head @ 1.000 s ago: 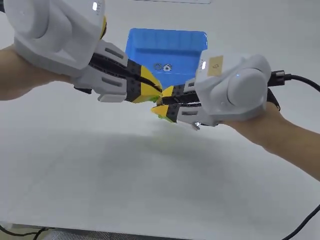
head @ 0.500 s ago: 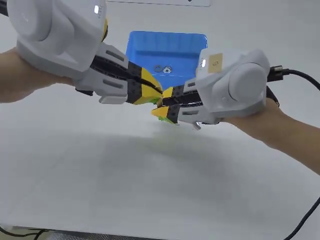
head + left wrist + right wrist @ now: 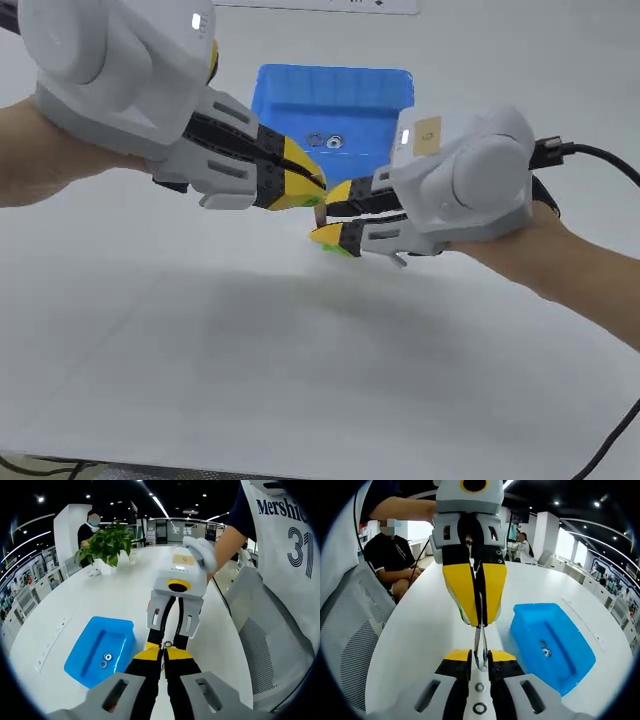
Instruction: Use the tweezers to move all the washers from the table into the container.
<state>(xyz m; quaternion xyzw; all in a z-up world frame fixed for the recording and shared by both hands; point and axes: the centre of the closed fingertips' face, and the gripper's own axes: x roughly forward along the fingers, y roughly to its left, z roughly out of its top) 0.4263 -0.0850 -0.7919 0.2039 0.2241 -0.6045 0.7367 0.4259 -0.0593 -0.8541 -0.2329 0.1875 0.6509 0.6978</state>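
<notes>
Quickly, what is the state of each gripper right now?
Left gripper: closed on the tweezers.
Right gripper: closed on the same tweezers, at their other end.

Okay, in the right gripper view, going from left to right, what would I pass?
mesh chair back → left gripper, shut on the tweezers → blue container, with washers inside it
</notes>
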